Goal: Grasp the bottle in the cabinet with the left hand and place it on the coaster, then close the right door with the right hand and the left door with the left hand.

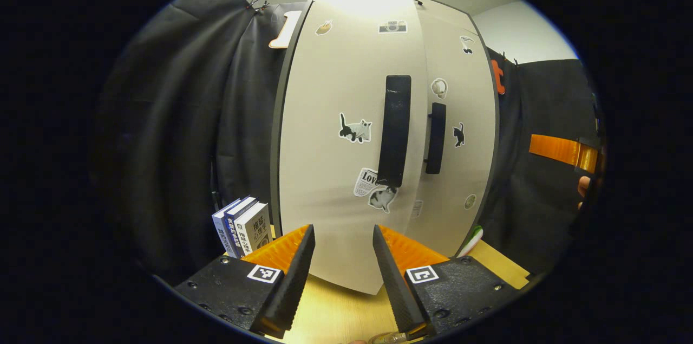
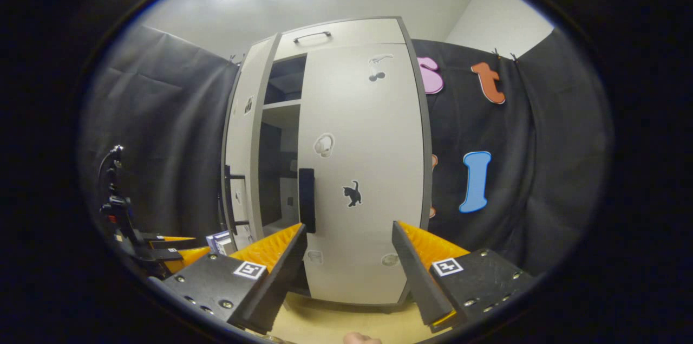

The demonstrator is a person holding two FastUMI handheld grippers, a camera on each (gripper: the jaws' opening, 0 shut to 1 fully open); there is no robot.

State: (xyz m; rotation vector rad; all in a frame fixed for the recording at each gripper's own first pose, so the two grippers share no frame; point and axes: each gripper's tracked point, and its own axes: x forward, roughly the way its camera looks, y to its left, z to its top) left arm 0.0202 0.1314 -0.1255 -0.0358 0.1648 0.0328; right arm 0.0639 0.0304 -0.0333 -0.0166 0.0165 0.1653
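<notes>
The pale cabinet [image 1: 346,89] stands straight ahead in the left gripper view. Its left door [image 1: 335,170], with a black handle [image 1: 395,130], swings out toward me, ajar. The right door [image 1: 460,170] behind it lies flat, with its handle [image 1: 436,138]. My left gripper [image 1: 342,230] is open just before the left door and holds nothing. In the right gripper view the right door [image 2: 363,170] looks flush, and the left door [image 2: 241,143] stands out edge-on with dark shelves [image 2: 284,116] showing between. My right gripper [image 2: 347,225] is open before the right door. A clear rounded thing [image 1: 387,337] peeks in at the bottom edge; I cannot tell whether it is the bottle.
Several books [image 1: 243,227] stand upright left of the cabinet on the wooden table [image 1: 335,311]. A green and white object [image 1: 471,238] lies at the cabinet's right foot. The right gripper and a hand [image 1: 582,187] show far right. The left gripper [image 2: 162,252] shows low on the left.
</notes>
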